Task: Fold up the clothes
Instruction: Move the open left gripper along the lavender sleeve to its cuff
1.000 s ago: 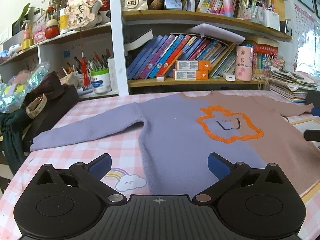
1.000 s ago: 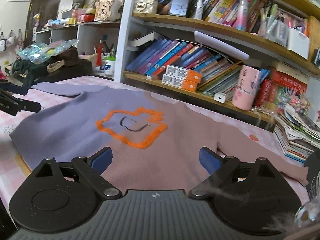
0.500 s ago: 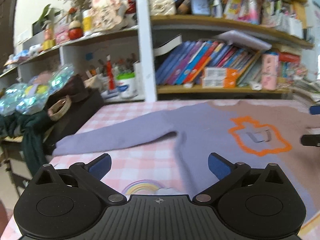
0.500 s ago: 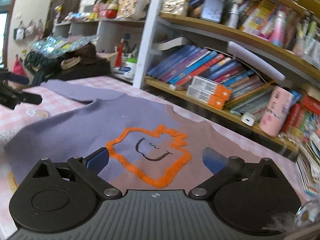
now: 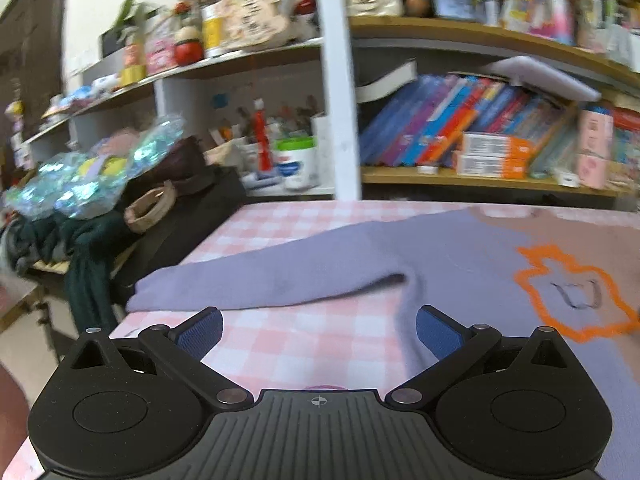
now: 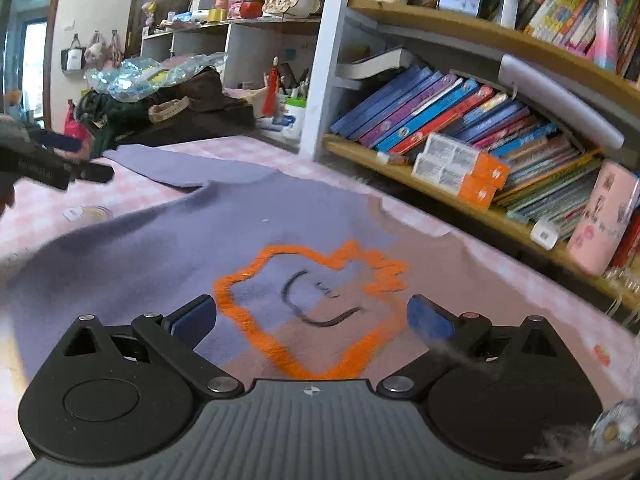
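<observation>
A lilac-and-tan sweater (image 6: 168, 248) with an orange outline on its chest lies flat on the pink checked table (image 5: 320, 344), one sleeve (image 5: 256, 280) stretched toward the table's edge. The left gripper (image 5: 318, 326) hangs wide open over cloth and sweater edge, gripping nothing. The right gripper (image 6: 310, 314), its jaws just having opened further, stands wide above the orange outline, seemingly clear of the fabric, though blur makes that uncertain.

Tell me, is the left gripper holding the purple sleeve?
No. The left gripper is open over the checked cloth, and the sleeve lies flat beyond its fingers.
</observation>
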Demonstrator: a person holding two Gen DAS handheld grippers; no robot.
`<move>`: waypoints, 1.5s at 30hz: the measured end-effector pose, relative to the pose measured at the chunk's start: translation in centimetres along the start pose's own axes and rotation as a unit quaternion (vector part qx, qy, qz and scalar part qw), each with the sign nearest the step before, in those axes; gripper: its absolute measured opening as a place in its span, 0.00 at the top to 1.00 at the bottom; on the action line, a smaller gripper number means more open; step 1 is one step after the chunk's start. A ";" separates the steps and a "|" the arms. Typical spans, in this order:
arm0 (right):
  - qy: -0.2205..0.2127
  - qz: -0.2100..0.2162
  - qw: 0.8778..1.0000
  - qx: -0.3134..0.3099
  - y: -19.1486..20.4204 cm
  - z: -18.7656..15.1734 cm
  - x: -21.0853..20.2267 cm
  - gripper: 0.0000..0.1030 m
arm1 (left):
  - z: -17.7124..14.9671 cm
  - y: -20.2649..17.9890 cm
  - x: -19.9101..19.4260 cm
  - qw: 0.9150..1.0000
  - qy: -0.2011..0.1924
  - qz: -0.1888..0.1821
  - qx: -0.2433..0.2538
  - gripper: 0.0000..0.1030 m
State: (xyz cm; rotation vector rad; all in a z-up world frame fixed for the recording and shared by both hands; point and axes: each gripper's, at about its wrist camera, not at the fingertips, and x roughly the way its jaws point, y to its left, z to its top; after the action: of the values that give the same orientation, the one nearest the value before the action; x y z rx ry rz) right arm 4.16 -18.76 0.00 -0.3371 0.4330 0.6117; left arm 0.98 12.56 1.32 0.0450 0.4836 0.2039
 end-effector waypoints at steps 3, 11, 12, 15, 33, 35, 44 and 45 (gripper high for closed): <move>0.004 0.009 1.000 0.003 -0.9 -0.2 0.8 0.00 | 0.3 0.5 1.1 1.000 0.017 0.010 -0.019 0.00; 0.009 0.058 0.998 0.007 -1.8 0.2 3.3 0.00 | 2.1 1.2 3.7 0.996 0.041 0.036 -0.072 0.00; 0.008 0.063 0.998 0.007 -1.7 0.3 3.7 0.00 | 2.6 1.5 4.2 0.994 0.040 0.042 -0.093 0.00; 0.009 0.075 0.997 0.006 -1.6 0.2 4.6 0.00 | 3.5 2.2 4.5 0.988 0.001 0.063 -0.140 0.00; 0.008 0.046 0.996 0.070 -3.8 -0.8 4.7 0.00 | 3.5 1.7 8.5 0.987 0.071 0.115 -0.092 0.00; 0.007 0.046 0.996 0.075 -4.0 -0.9 4.5 0.00 | 3.5 1.7 8.5 0.986 0.073 0.117 -0.092 0.00; 0.015 0.040 0.997 0.057 -3.2 -0.9 4.4 0.00 | 2.6 2.9 6.7 0.983 0.073 0.131 -0.102 0.00; 0.016 0.039 0.998 0.055 -3.1 -0.9 4.5 0.00 | 2.5 3.3 6.5 0.983 0.072 0.134 -0.106 0.00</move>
State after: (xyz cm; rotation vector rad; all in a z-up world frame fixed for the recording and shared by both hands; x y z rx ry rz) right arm 9.09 -19.41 -2.43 -0.2262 0.5101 0.6569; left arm 7.18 17.11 0.85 -0.1149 0.5965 0.5238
